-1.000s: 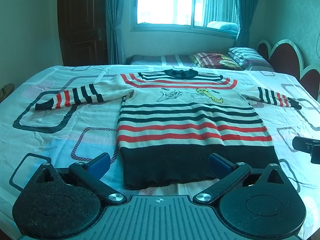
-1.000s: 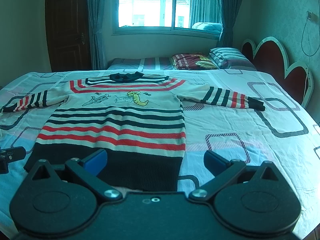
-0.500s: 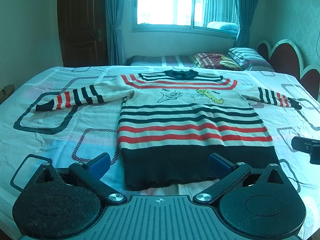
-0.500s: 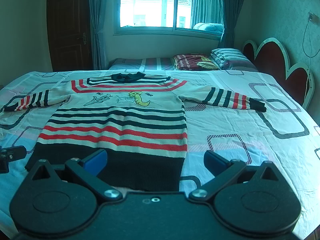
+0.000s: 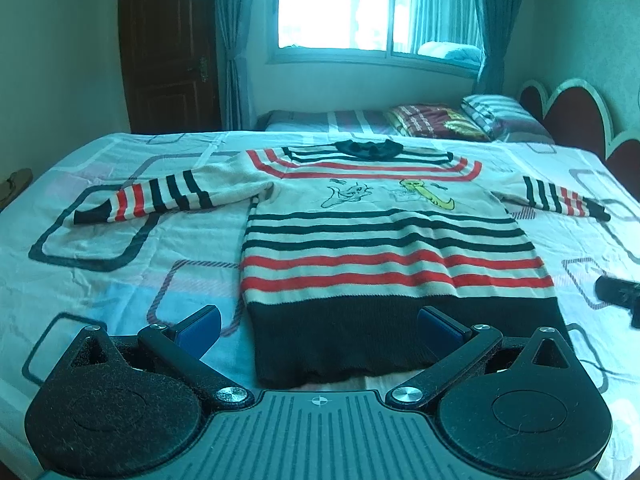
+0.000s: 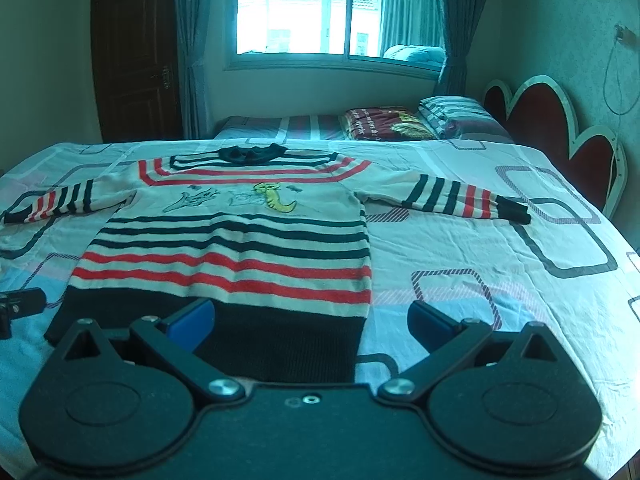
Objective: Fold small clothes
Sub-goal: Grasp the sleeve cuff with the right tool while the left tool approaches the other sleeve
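Observation:
A small striped sweater (image 5: pixel 380 240) (image 6: pixel 240 240) lies flat and face up on the bed, both sleeves spread out, dark collar at the far end and dark hem nearest me. My left gripper (image 5: pixel 318 326) hovers open over the hem's left corner, holding nothing. My right gripper (image 6: pixel 310 320) is open above the hem's right corner, also empty. The right gripper's tip (image 5: pixel 616 294) shows at the right edge of the left wrist view; the left gripper's tip (image 6: pixel 20 304) shows at the left edge of the right wrist view.
The bed sheet (image 5: pixel 120 248) (image 6: pixel 500 248) has a pattern of rounded rectangles. Folded blankets and pillows (image 5: pixel 460 120) (image 6: pixel 420 122) lie at the far end by the window. A red headboard (image 6: pixel 552 128) stands on the right, a dark door (image 5: pixel 168 60) on the left.
Both views have shifted only slightly; the sweater lies as before and both grippers stay open.

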Demonstrator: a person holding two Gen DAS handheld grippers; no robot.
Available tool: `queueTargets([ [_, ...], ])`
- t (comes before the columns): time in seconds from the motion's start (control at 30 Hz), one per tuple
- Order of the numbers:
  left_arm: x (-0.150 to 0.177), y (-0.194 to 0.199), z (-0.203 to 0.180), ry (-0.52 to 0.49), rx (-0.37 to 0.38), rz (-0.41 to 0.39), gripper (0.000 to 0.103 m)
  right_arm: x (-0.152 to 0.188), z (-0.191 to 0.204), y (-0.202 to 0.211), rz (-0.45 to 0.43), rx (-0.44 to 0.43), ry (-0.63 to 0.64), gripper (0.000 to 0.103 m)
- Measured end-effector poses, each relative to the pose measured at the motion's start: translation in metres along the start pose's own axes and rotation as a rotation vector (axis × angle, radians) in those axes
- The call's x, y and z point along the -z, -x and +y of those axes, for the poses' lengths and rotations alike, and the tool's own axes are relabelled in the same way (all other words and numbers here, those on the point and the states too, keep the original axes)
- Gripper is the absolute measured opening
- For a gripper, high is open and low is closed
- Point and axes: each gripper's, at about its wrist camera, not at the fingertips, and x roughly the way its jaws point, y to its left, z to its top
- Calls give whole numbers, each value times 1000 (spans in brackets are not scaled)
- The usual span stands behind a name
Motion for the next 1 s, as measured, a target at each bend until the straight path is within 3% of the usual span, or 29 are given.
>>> queueTargets([
  [0.1,-13,-15,2,-3,52,10,103,-6,-14,-8,-19,18,-19,103],
  [0.23,-35,-35,5,19,34,-73,103,-18,-42,-25,-65,80,-58,103],
  [0.37,-66,-77,7,9,57,-85,103,-36,-88,-61,-57,110,-184,103],
  [0.43,-81,-105,8,-1,-12,-108,103,-44,-116,-82,-68,118,-261,103],
  [0.53,-101,-146,18,43,-46,-108,103,-57,-156,-118,-87,134,-335,102],
  [0.6,-111,-170,25,64,-12,-86,103,-62,-185,-143,-107,77,-421,96],
  [0.7,-116,-192,28,65,-23,-104,103,-67,-224,-186,-119,82,-547,67],
  [0.73,-118,-201,29,68,-29,-105,103,-66,-236,-203,-119,91,-591,62],
  [0.83,-123,-222,32,75,-27,-95,103,-58,-270,-248,-103,86,-748,61],
  [0.93,-125,-239,32,71,-35,-67,103,-49,-294,-284,-81,72,-876,51],
  [1.0,-126,-249,31,66,-34,-53,103,-43,-302,-303,-67,56,-940,50],
])
